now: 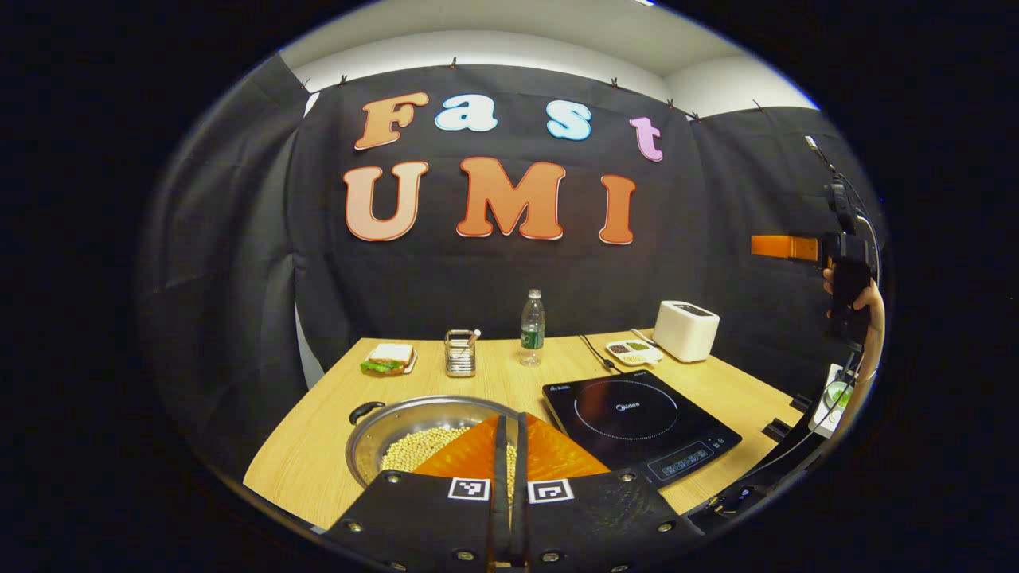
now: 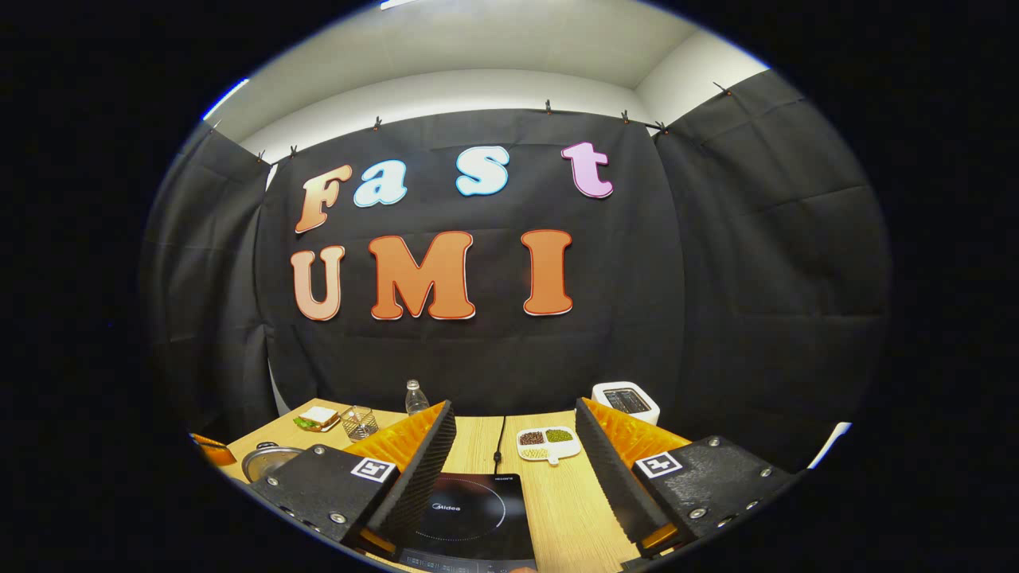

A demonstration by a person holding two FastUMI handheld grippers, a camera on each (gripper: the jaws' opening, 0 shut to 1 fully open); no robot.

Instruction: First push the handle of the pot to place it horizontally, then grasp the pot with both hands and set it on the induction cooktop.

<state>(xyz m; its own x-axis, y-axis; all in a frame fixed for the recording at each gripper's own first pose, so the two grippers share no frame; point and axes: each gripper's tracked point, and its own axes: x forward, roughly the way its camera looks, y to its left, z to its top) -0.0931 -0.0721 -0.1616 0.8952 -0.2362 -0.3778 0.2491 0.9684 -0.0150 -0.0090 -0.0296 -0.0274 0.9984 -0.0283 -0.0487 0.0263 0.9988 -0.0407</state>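
Since the left gripper (image 1: pixel 509 446) sits right over the pot (image 1: pixel 406 434) at the bottom centre of the left gripper view, part of the rim and the beans inside (image 1: pixel 414 452) are covered, and its fingers are pressed together with nothing between them. The pot's steel, with a black handle (image 1: pixel 365 411) at its left, just left of the induction cooktop (image 1: pixel 641 414). In the right gripper view the pot (image 2: pixel 269 460) is a sliver at lower left. The right gripper (image 2: pixel 513 454) gapes wide, holding nothing, above the cooktop.

Sandwich (image 1: pixel 389 357), bottle (image 1: pixel 532 327), toaster (image 1: pixel 686 329)
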